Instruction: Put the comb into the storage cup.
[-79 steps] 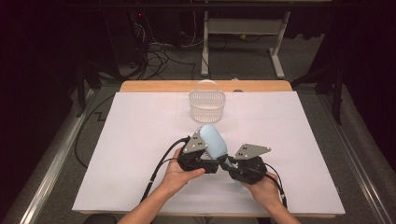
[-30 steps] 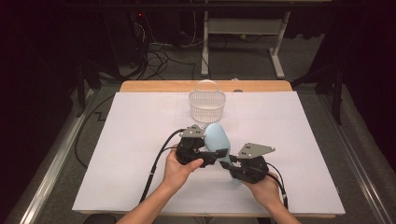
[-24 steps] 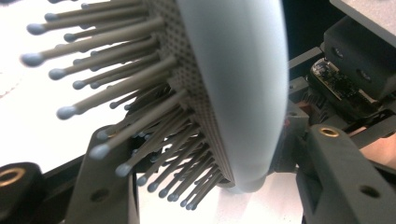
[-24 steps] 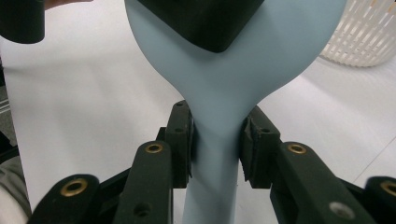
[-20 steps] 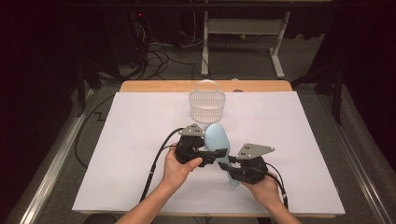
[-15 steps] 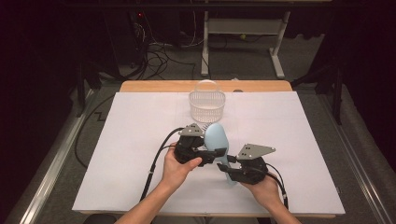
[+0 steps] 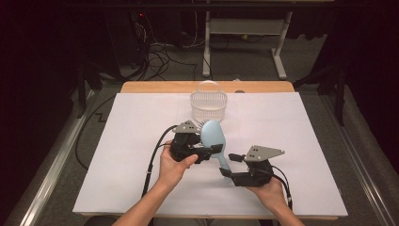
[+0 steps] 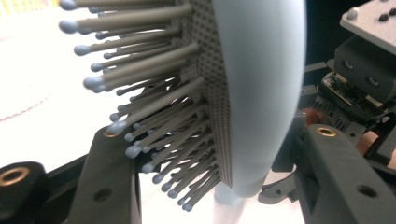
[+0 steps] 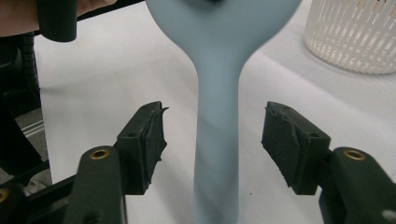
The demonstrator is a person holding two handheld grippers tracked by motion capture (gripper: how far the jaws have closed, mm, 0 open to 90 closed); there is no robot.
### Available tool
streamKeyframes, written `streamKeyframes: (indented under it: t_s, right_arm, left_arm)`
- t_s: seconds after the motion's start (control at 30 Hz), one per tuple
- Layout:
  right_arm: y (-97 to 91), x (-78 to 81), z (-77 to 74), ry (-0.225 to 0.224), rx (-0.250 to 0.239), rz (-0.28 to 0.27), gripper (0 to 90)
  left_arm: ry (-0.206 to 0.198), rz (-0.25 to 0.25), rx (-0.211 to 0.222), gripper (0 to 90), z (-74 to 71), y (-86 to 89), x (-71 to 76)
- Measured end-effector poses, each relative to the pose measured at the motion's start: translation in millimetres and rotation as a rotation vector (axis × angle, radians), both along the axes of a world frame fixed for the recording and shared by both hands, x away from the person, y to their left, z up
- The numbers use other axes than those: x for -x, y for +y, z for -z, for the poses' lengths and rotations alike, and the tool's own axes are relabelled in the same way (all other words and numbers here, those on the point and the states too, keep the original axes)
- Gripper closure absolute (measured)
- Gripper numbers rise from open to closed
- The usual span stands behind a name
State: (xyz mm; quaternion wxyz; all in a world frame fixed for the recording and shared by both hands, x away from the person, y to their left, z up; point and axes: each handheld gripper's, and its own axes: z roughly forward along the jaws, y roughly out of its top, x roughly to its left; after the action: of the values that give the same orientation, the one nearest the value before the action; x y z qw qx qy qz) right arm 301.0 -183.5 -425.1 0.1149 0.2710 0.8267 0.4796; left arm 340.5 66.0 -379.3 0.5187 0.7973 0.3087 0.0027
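A pale blue hairbrush stands nearly upright above the white-covered table, head up and handle down. My left gripper is shut on the lower part of the head; in the left gripper view the jaws clamp the bristled head from both sides. My right gripper has just been opening. In the right gripper view the handle runs between its pads, with a gap on each side, so it is open.
A white slatted basket stands behind the brush near the table's far edge, also seen in the right gripper view. Cables trail from both grippers toward the person. A wooden strip borders the far side.
The right gripper's jaws have spread apart off the brush handle. The left gripper keeps its hold on the brush head, and both hands stay about where they were.
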Motion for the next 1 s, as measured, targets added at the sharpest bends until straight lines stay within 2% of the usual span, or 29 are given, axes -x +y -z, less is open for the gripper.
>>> streamKeyframes:
  t_s: [0.33, 0.57, 0.73, 1.0]
  right_arm:
    - [-23.7, 5.5, -0.9, -0.047, -0.042, 0.055, 34.5]
    - [-35.6, 9.3, 1.7, -0.052, -0.050, 0.076, 33.5]
    - [-46.7, 14.1, 3.4, -0.071, -0.046, 0.090, 33.8]
    - [-68.5, 18.8, 6.2, -0.073, -0.079, 0.137, 33.2]
  left_arm:
    - [-0.018, -0.034, 0.010, 50.1, -8.3, 10.9, -1.5]
    - [-0.032, -0.041, 0.008, 50.1, -10.1, 14.3, -2.5]
    - [-0.026, -0.045, 0.014, 50.2, -12.3, 16.3, -4.7]
    - [-0.033, -0.063, 0.009, 50.2, -14.4, 19.7, -7.9]
